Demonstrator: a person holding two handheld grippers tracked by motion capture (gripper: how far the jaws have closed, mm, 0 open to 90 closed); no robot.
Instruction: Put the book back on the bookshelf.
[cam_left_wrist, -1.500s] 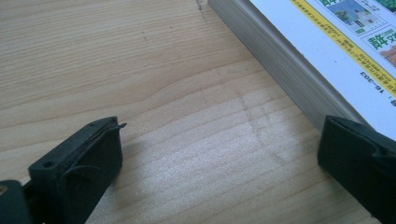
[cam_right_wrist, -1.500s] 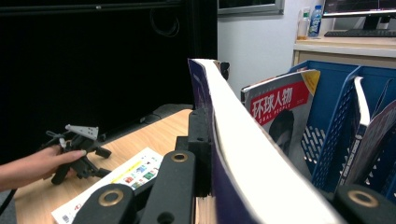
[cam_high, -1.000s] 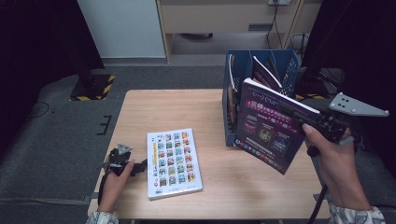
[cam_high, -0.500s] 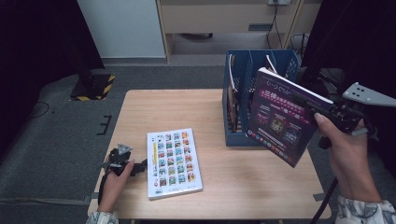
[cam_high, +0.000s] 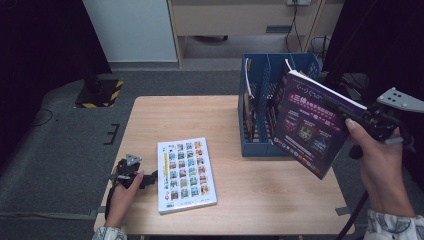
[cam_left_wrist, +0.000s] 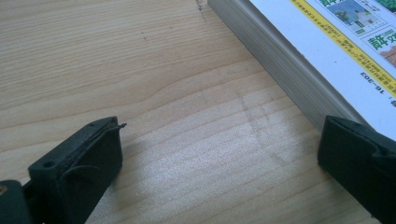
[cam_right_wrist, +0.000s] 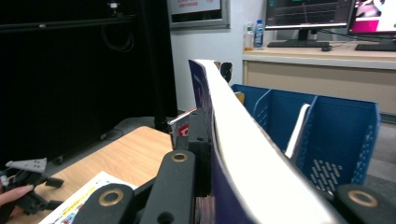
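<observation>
A purple-covered book (cam_high: 310, 125) hangs tilted in the air before the blue file rack (cam_high: 255, 100), over the table's right side. My right gripper (cam_high: 356, 116) is shut on its right edge; in the right gripper view the book (cam_right_wrist: 243, 154) stands edge-on between the jaws. A white book (cam_high: 186, 172) with a grid of coloured pictures lies flat on the wooden table (cam_high: 180, 117). My left gripper (cam_high: 149, 177) rests on the table at that book's left edge, open. In the left gripper view its jaws (cam_left_wrist: 219, 149) stand wide apart, the right one against the book's (cam_left_wrist: 327, 42) side.
The blue rack (cam_right_wrist: 345, 130) has upright compartments holding a few thin books or folders. A yellow-and-black striped base (cam_high: 100, 92) stands on the floor to the left. Cabinets and a desk with monitors (cam_right_wrist: 308, 11) lie beyond the table.
The right hand has carried the purple book to the right and slightly up, past the rack's front. The left gripper and the white book have stayed put.
</observation>
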